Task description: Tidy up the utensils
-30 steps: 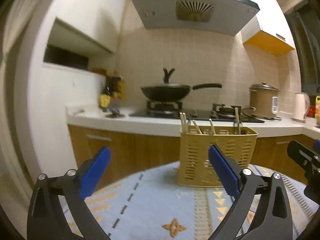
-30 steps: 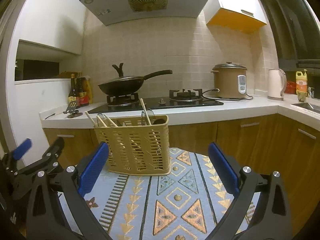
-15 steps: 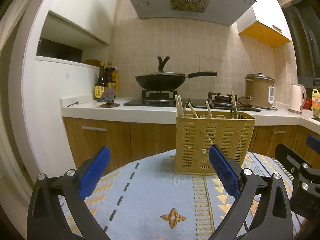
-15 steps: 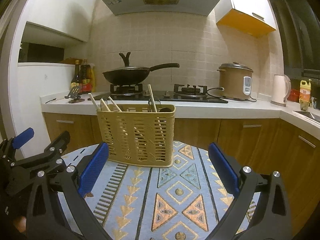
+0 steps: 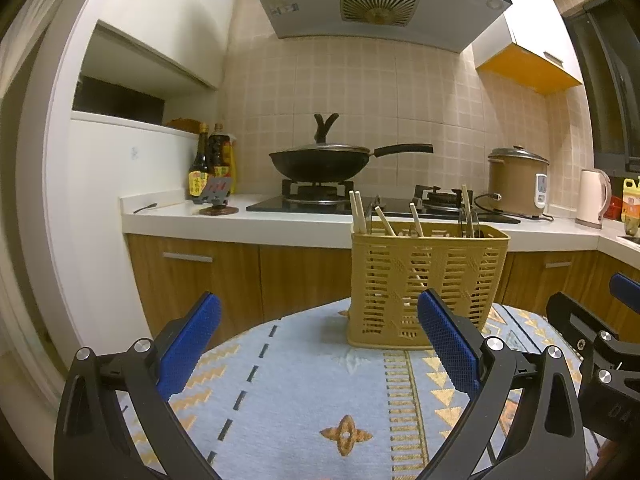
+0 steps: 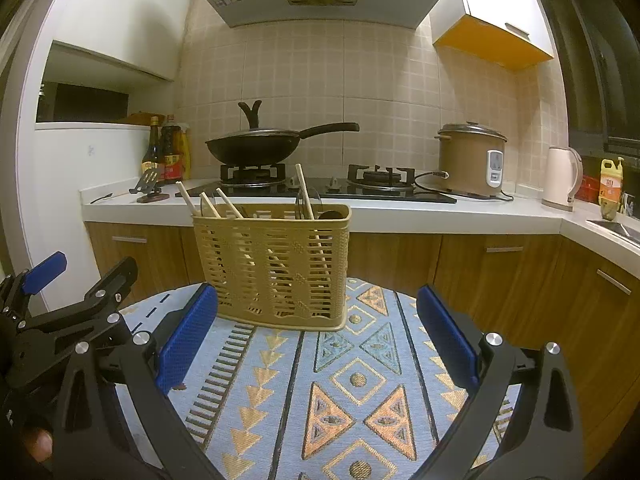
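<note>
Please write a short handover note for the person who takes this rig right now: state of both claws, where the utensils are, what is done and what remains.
Left claw: open, empty, low over the patterned tablecloth.
Right claw: open, empty, beside the left one.
Yellow basket stands upright on the cloth, ahead of both claws, untouched by either.
Chopsticks lean in its left part; one chopstick and dark utensils, hard to identify, stand in its right part.
Done: nothing visible outside the basket.
Left: probably sort the utensils inside by type.
</note>
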A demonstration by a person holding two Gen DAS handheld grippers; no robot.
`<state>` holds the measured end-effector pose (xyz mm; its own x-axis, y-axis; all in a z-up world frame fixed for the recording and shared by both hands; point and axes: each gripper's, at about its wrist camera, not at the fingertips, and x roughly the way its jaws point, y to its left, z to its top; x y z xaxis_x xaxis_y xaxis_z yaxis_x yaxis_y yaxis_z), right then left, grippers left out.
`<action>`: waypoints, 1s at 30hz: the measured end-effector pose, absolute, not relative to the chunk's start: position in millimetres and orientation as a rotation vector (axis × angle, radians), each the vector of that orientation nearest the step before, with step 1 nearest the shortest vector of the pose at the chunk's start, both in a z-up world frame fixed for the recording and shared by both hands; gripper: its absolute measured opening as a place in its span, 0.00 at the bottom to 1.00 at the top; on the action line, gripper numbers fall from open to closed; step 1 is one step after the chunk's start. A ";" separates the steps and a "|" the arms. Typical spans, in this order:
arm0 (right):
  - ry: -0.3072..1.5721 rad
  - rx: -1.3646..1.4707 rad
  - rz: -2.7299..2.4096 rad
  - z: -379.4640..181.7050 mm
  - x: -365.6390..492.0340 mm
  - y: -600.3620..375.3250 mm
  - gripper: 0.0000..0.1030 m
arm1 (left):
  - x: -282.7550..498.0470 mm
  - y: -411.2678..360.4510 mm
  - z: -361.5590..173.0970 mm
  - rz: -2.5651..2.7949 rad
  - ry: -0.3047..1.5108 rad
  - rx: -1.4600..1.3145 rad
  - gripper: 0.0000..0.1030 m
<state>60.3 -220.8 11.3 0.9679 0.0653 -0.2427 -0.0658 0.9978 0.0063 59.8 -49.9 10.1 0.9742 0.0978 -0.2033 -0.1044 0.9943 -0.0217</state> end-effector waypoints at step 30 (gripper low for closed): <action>0.252 -0.015 0.067 10.2 59.7 -215.6 0.92 | 59.9 -54.5 9.0 0.088 0.219 -0.028 0.92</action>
<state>59.7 -215.6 10.2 0.9662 0.0648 -0.2495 -0.0686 0.9976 -0.0064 59.9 -54.5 9.0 0.9723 0.0838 -0.2180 -0.0899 0.9958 -0.0179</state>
